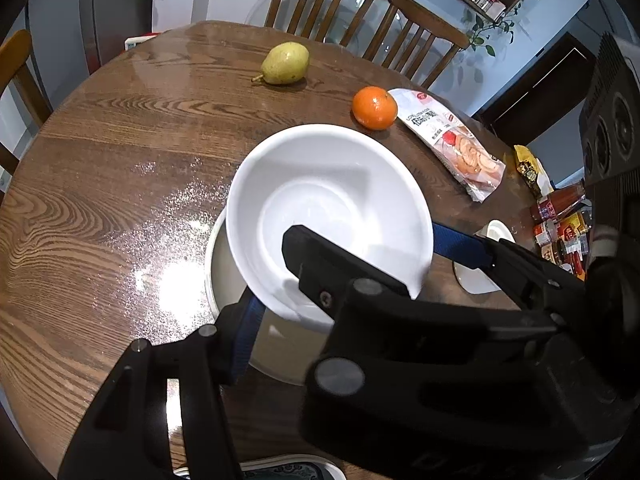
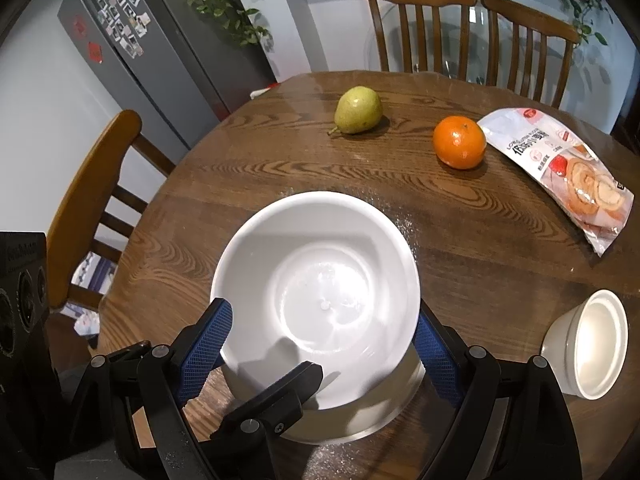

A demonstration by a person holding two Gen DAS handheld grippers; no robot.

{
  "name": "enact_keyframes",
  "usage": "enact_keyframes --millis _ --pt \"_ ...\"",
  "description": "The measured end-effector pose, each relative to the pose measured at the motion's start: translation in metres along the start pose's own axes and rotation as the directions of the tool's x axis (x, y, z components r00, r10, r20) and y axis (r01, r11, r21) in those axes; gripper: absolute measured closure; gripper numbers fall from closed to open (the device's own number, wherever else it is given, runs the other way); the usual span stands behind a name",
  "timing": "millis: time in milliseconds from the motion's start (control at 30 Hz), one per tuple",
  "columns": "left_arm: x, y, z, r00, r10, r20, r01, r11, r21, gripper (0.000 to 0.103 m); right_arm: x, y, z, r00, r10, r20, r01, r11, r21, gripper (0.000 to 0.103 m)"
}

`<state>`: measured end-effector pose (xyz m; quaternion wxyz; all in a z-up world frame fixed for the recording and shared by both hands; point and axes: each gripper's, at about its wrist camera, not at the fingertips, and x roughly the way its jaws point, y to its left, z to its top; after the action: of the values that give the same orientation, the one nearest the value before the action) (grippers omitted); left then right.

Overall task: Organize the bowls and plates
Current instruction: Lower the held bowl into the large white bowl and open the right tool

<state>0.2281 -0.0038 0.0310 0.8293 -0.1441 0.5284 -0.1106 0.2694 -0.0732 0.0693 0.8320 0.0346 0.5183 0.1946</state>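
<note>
A white bowl (image 1: 320,200) is tilted, held just above a larger cream bowl (image 1: 228,276) on the round wooden table (image 1: 100,152). My left gripper (image 1: 272,272) is shut on the white bowl's near rim, one finger inside and one outside. In the right wrist view the white bowl (image 2: 316,288) lies between my right gripper's (image 2: 320,344) blue pads (image 2: 204,352), which stand open on either side of it; whether they touch it is unclear. The left gripper's black finger (image 2: 280,396) shows on the rim. A small white bowl (image 2: 588,348) stands at the right; it also shows in the left wrist view (image 1: 480,272).
A pear (image 1: 285,63), a mandarin (image 1: 374,107) and a snack packet (image 1: 452,140) lie on the far side of the table. Sauce jars and packets (image 1: 560,224) crowd the right edge. Wooden chairs (image 2: 416,24) stand around the table. A patterned plate's edge (image 1: 280,470) shows at the bottom.
</note>
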Motion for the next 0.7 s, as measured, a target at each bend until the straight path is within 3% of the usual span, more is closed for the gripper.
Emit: enact_keyframes --millis 700 --pt "0.014 0.004 0.002 0.995 0.023 -0.096 -0.023 1.000 0.008 0.050 0.019 -0.004 -0.002 0.994 0.008 -0.111 -0.006 1.000 0.014 0.013"
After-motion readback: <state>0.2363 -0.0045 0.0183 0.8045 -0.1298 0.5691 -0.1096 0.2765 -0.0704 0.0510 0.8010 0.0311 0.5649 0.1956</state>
